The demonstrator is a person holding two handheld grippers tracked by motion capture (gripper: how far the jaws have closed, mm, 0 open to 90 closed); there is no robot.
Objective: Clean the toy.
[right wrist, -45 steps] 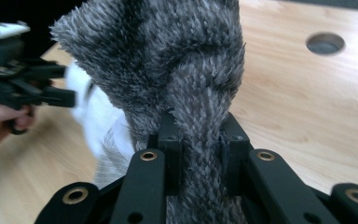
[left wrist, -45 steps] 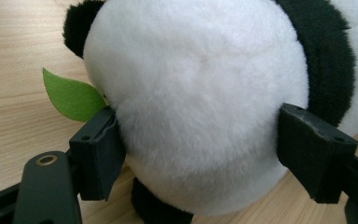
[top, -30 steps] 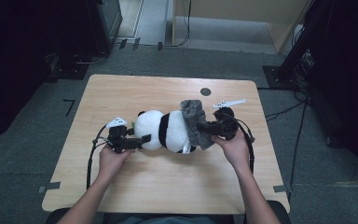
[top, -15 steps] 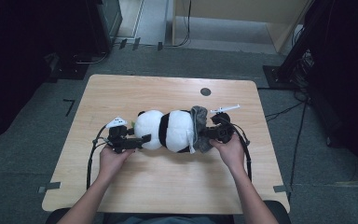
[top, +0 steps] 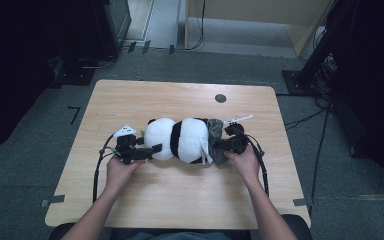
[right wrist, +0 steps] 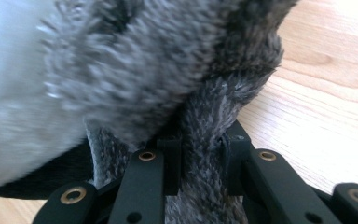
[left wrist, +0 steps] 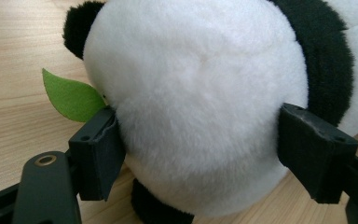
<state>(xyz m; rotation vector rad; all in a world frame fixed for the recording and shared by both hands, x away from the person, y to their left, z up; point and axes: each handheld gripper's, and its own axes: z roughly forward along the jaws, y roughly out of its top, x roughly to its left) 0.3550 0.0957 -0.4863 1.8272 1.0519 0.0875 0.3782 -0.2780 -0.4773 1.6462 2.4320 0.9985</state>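
A black-and-white panda plush [top: 180, 140] lies on its side across the middle of the wooden table [top: 180, 200]. My left gripper [top: 155, 149] grips its white head [left wrist: 200, 93], a pad pressed into the fur on each side, jaws wide. A green felt leaf [left wrist: 70, 98] sticks out beside the head. A grey fuzzy cloth [top: 215, 137] wraps the panda's other end. My right gripper [top: 221, 146] is shut on a fold of that grey cloth [right wrist: 168, 60], which is pinched between its jaws [right wrist: 200, 158] just above the tabletop.
A small black round mark [top: 220, 98] sits on the table behind the panda. Cables loop from both grippers over the tabletop. Bare wood lies in front of and behind the plush. Dark equipment and cables stand on the floor around the table.
My right gripper has come down toward the table with the grey cloth, which now sits lower around the panda's end. The left gripper and the head have stayed put.
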